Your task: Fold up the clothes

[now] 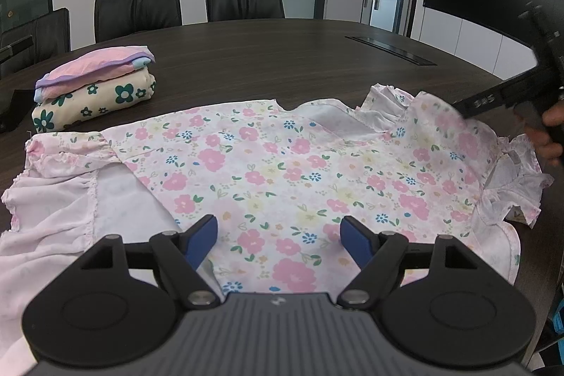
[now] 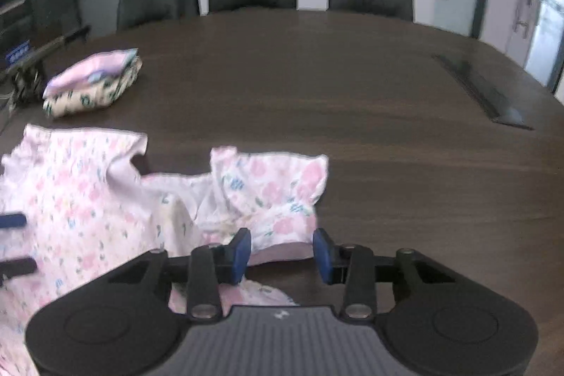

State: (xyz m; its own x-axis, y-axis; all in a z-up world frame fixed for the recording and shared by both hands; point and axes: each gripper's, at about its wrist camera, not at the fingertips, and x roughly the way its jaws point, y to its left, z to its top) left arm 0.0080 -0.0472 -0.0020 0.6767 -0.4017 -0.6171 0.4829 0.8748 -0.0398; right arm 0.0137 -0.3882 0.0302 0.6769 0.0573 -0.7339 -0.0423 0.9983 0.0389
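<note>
A pink floral garment [image 1: 282,171] lies spread on the dark wooden table [image 1: 282,59], its left side folded in with the pale lining up. My left gripper [image 1: 278,240] is open and hovers over the garment's near middle. My right gripper [image 2: 282,251] is open, its blue pads [image 2: 241,251] either side of the garment's ruffled right sleeve [image 2: 271,192], which is bunched up; the frame is blurred. The right gripper also shows in the left wrist view [image 1: 493,101] at the garment's far right edge. The left gripper's fingertips [image 2: 12,221] show at the right wrist view's left edge.
A stack of folded clothes [image 1: 95,87], pink on top of cream with green flowers, sits at the far left; it also shows in the right wrist view [image 2: 95,83]. A cable slot [image 1: 391,50] is set in the table at the right. Black chairs [image 1: 243,2] stand behind.
</note>
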